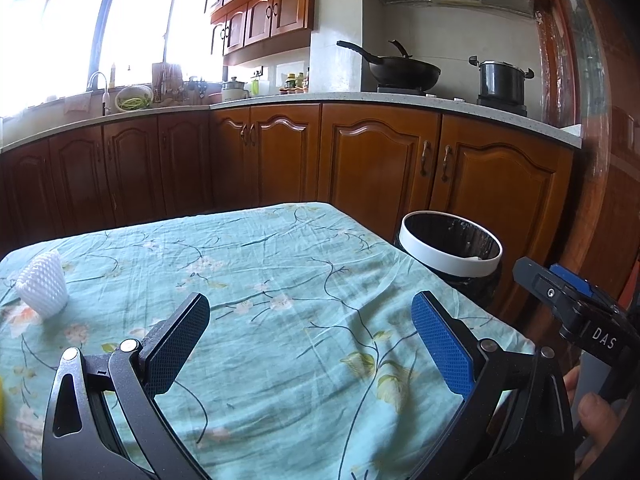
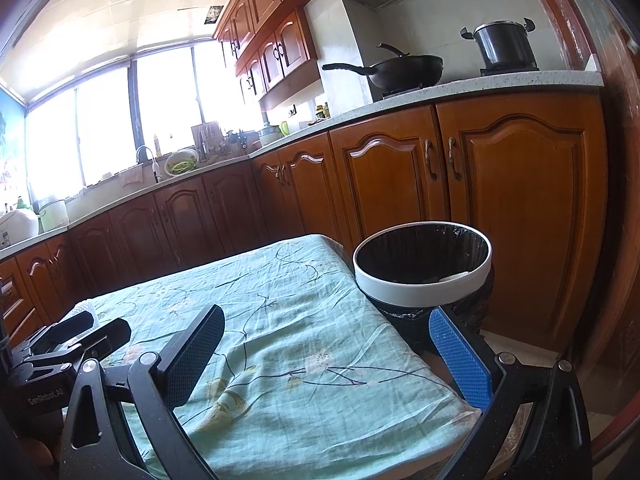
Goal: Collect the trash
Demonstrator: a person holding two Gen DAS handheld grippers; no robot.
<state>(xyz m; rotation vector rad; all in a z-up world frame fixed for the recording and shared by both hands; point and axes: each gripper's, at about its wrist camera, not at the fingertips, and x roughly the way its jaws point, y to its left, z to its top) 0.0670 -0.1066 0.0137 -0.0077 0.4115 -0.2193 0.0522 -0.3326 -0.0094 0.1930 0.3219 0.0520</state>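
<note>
A table (image 1: 280, 264) under a green floral cloth fills the lower frame of both views, with a white-rimmed, black-lined bin (image 1: 452, 252) just beside its right edge. The left gripper (image 1: 310, 344) and right gripper (image 2: 326, 354) are both seen spread wide and empty. A white foam net sleeve (image 1: 42, 289) stands at mid-left of the left view; it is judged very light, soft and crushable, best pinched gently across its upper rim.
</note>
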